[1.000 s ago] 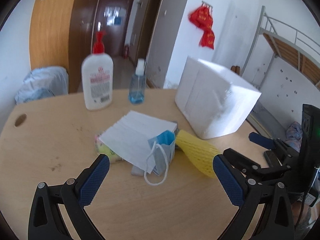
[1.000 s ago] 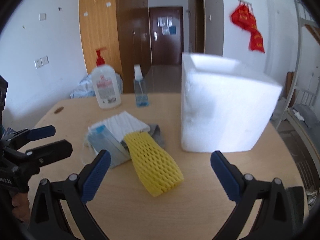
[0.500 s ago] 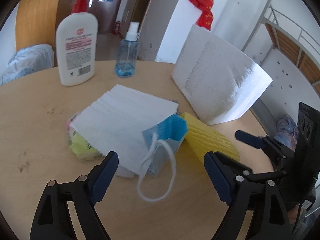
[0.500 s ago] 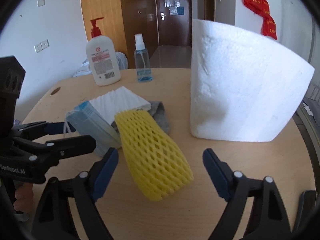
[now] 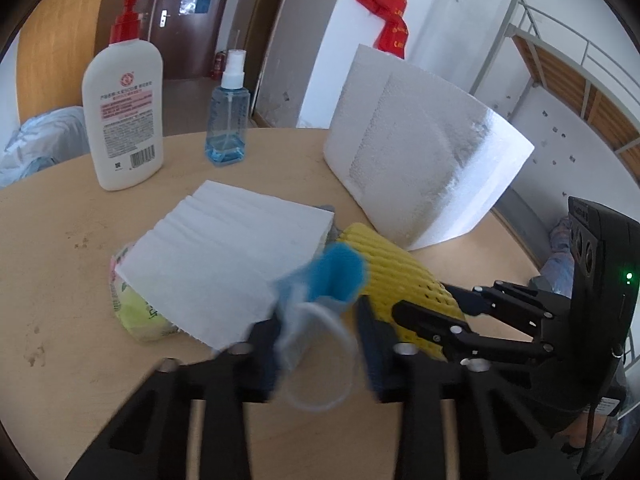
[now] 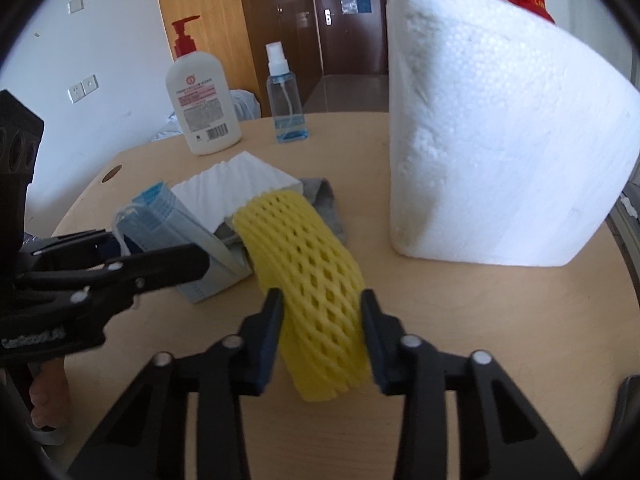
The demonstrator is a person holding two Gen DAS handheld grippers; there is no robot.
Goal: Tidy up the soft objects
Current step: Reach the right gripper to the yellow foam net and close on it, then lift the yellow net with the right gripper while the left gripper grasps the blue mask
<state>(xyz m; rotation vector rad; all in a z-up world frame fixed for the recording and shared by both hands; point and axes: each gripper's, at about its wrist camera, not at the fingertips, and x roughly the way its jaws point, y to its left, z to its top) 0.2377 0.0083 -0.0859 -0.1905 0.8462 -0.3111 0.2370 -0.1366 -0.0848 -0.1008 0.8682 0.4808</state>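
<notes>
Pile: the soft things lie heaped together near the middle of the round table [image 6: 480, 320], probably as a jumble still to be sorted; the white foam sheets [image 5: 224, 248] rest on a green tissue pack [image 5: 136, 312], with a grey cloth [image 6: 324, 200] tucked under the far end.
Yellow foam net [image 6: 316, 292]: it arches off the pile toward 6 o'clock in the right wrist view, its near end free of the table, which suits a pinch across its width.
Blue face masks [image 5: 332, 276]: a stack leaning on the sheets' near edge, ear loop hanging at 6 o'clock in the left wrist view; blurred there, clearer from the right wrist at 9 o'clock.
Foam box [image 6: 500, 152]: the large white block stands at 2 o'clock of the pile, apart from it; likely the place for the soft items, though its opening is not visible.
Bottles: a lotion pump bottle [image 5: 124, 112] and a spray bottle [image 5: 228, 128] stand upright at 11 and 12 o'clock, well clear of the work.
Left gripper [image 5: 316, 344]: jaws narrowed around the mask stack, pads at or very near its sides; motion blur hides whether they actually clamp.
Right gripper [image 6: 322, 332]: jaws drawn in on the net's two sides, both pads touching it, the mesh not visibly squashed; I judge a light hold.
</notes>
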